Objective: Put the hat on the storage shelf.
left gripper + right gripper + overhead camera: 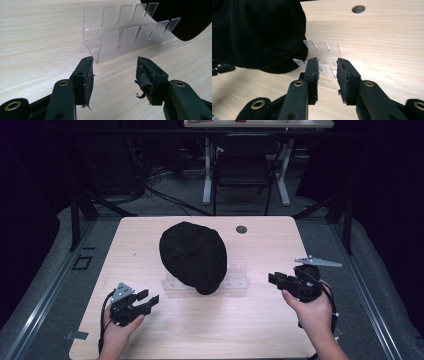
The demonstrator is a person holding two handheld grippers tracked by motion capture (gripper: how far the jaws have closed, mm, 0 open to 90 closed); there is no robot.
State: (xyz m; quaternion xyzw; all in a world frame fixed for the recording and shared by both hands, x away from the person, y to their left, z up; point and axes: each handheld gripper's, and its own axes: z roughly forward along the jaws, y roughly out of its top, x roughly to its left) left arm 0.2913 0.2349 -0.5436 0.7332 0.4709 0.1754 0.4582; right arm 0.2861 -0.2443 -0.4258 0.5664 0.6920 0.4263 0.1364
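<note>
Two grippers rest low over a wooden table [150,335], one in each hand: the left gripper [148,299] near the front left corner, the right gripper [274,279] at the right, both with jaws apart and nothing between them. Between them stands one clear slotted rack [120,40], with one black cap [193,256] draped over its middle. Bare wood lies open around both grippers, and one small round hole [241,229] sits near the far edge.
</note>
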